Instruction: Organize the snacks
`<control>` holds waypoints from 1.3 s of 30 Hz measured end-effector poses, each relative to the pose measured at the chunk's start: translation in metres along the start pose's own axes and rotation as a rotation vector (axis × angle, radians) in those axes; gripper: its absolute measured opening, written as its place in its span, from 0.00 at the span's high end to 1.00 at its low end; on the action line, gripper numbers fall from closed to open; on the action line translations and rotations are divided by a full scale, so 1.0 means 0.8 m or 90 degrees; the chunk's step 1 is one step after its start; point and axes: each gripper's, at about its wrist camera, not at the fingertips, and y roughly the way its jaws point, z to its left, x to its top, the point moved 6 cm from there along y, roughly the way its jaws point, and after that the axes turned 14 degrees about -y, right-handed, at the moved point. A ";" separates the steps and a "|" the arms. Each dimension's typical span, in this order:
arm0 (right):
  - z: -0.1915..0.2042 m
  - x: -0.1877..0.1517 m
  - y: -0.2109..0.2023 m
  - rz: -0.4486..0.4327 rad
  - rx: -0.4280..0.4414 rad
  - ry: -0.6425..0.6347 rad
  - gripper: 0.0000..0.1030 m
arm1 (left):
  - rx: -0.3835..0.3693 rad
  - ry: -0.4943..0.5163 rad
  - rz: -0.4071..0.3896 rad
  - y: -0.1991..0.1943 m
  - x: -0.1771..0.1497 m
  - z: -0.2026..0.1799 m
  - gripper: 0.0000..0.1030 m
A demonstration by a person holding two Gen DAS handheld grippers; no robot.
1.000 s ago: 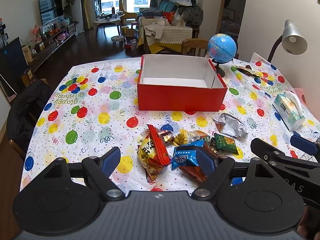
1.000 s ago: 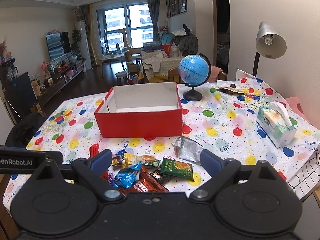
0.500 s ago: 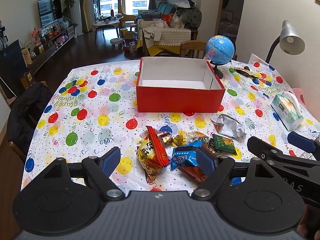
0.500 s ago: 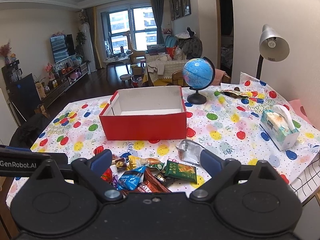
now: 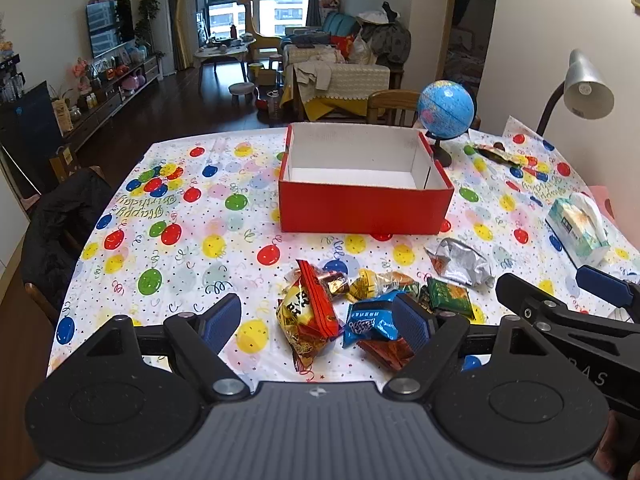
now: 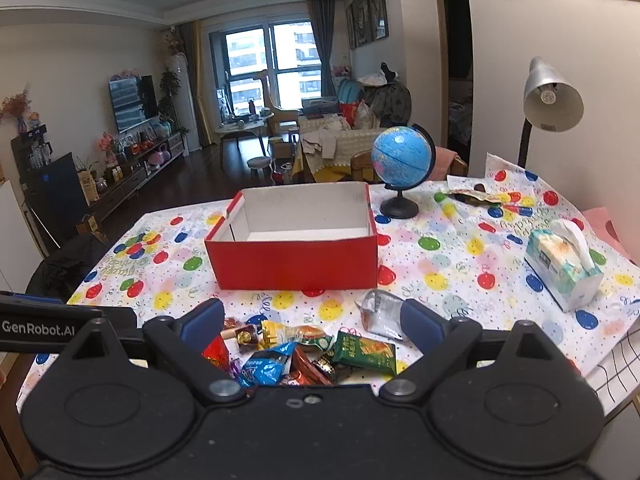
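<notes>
Behind our table a living room runs back to tall windows, and the balloon-print cloth [image 5: 180, 216] covers the whole work surface. Our left gripper [image 5: 318, 322] and right gripper [image 6: 312, 322] both hang above the near edge with jaws spread wide and nothing between them. The snack pile [image 5: 360, 304] lies at six o'clock from the red box [image 5: 364, 208], which stands open and looks empty, so we judge the sorting has barely begun. A crumpled silver packet [image 5: 460, 262] sits apart at about three o'clock from the pile.

Risks we see: the wrappers overlap, so closing on the blue packet [image 5: 370, 322] could drag the yellow-and-red bag [image 5: 306, 316] along or pinch two at once. Glossy film may slip from the pads mid-carry and fall short of the box. Both grippers aim at the same pile, so they may collide. A low approach could snag and bunch the loose cloth, shifting the globe [image 6: 400, 158] or tissue pack [image 6: 562, 266].
</notes>
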 end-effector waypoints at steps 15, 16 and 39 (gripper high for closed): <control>-0.007 -0.003 0.015 0.007 0.002 0.013 0.08 | 0.013 -0.005 0.034 0.031 0.004 0.001 0.20; -0.008 -0.004 0.019 0.013 -0.002 0.016 0.08 | 0.012 -0.012 0.039 0.038 0.006 0.004 0.20; 0.009 -0.085 0.159 0.254 0.071 0.024 0.28 | 0.027 -0.062 0.201 0.228 -0.006 0.043 0.20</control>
